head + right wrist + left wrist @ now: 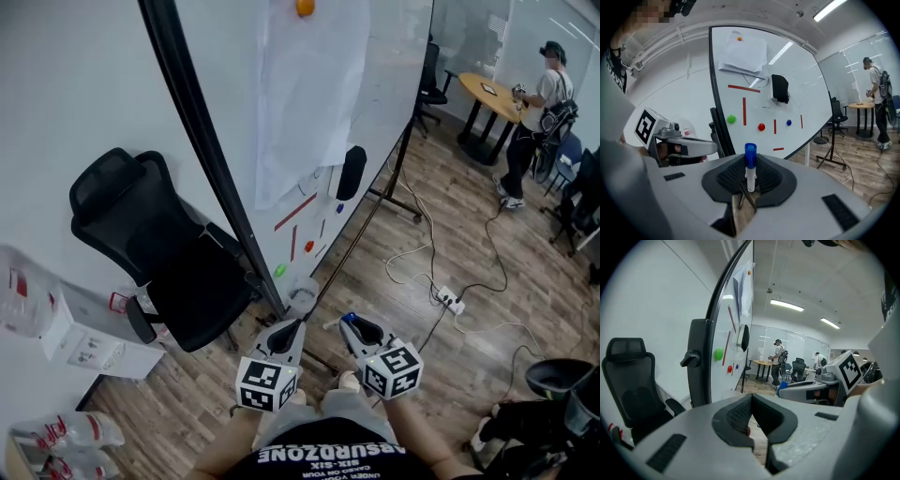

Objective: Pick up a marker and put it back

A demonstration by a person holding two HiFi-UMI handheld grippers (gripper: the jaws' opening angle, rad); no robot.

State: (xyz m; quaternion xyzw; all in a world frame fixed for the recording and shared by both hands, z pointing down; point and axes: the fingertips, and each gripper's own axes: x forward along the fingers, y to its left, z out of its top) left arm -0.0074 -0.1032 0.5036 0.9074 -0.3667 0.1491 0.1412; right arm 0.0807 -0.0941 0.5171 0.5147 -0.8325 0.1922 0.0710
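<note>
Head view: the left gripper (298, 325) and the right gripper (351, 323) are held side by side low in the middle, both pointing toward the foot of a large white rolling whiteboard (394, 66). A white marker with a blue cap (349, 318) sticks out at the right gripper's tip. A black mesh office chair (155, 248) stands to the left of the board. A white power strip (450, 300) lies on the wooden plank floor (394, 234) to the right. A person in a white shirt (536, 108) stands far right at a round wooden table (487, 94).

Left gripper view: its dark ribbed pads are pressed together with nothing between them. The board's edge with a round green magnet (719, 353) is ahead on the left, and the right gripper is near on the right.

Right gripper view: its pads pinch the marker's white barrel, cap upward, roughly upright. Beyond it, the board carries red strips, a black eraser (780, 88) and pinned paper sheets (743, 56).
</note>
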